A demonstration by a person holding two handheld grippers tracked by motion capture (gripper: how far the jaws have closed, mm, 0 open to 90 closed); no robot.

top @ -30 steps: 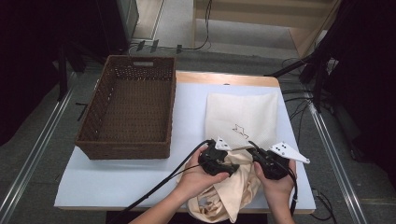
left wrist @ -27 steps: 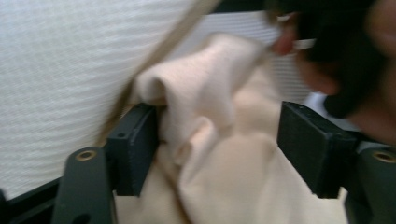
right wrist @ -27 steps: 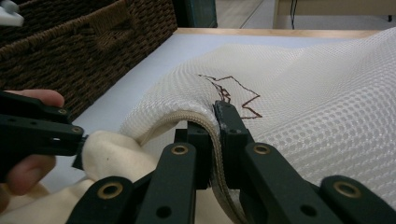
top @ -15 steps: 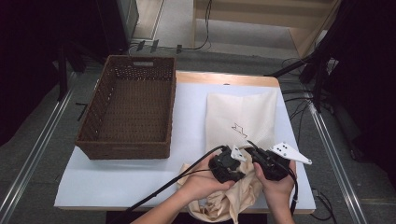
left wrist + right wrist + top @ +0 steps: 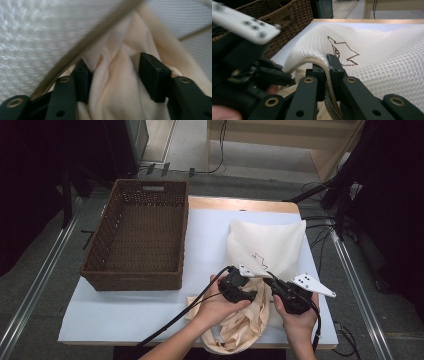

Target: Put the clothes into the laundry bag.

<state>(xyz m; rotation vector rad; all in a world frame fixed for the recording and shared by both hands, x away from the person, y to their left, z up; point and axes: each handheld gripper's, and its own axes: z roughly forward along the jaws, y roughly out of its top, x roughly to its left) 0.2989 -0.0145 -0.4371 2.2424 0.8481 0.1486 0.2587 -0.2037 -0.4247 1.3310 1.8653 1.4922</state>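
I take the white mesh laundry bag (image 5: 267,247) as my landmark; it lies flat on the table (image 5: 150,312), to the right of the brown wicker basket (image 5: 140,237), with a small brown line drawing stitched on top. The cream cloth (image 5: 245,325) sits bunched at the bag's near edge, most of it outside the bag and spilling over the table's front edge.

My right tool (image 5: 327,65) is clamped on the bag's tan-bound mouth hem (image 5: 322,63), lifting that edge so the opening gapes toward me. My left tool (image 5: 113,72) is just beside it, nosed in under the raised hem; its jaws have just been opening, and they stand apart with a fold of the cream cloth between them. The pads do not look to be pressing on it.

I judge the stuffing as barely under way: the mouth is held open and a first fold is pushed in, while the bulk of the cloth is left to feed inside. The basket is empty.
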